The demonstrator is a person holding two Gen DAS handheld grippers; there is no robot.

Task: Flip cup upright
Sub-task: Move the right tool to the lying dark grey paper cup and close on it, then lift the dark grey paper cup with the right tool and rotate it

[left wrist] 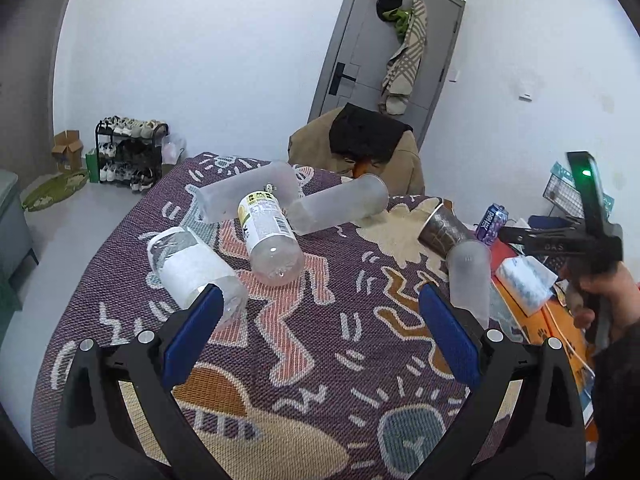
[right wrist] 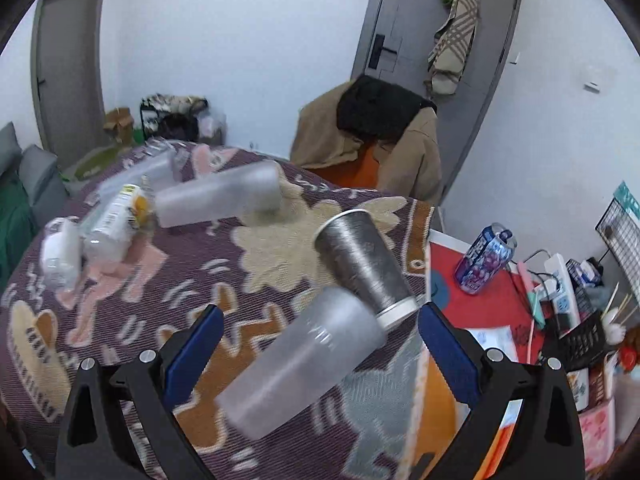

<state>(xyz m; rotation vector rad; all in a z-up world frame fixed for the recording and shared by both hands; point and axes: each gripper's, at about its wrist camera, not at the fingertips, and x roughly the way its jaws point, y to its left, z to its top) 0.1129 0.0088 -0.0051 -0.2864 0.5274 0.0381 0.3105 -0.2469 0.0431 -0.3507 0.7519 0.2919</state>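
A frosted plastic cup (right wrist: pixel 304 360) lies on its side near the table's right edge, between the open fingers of my right gripper (right wrist: pixel 320 340); it also shows in the left wrist view (left wrist: pixel 470 280). A dark metallic cup (right wrist: pixel 364 266) lies on its side just behind it, touching it, and shows in the left wrist view (left wrist: pixel 444 232). Two more frosted cups (left wrist: pixel 340 208) (left wrist: pixel 248 194) lie on their sides farther back. My left gripper (left wrist: pixel 320 312) is open and empty above the patterned cloth. The right gripper's body (left wrist: pixel 592 232) shows in a hand at the right.
Two clear bottles (left wrist: pixel 268 236) (left wrist: pixel 196 270) lie on the patterned tablecloth (left wrist: pixel 320 360). A purple can (right wrist: pixel 484 260), power strip and clutter sit on the red surface to the right. A chair with a tan jacket (right wrist: pixel 368 144) stands behind the table.
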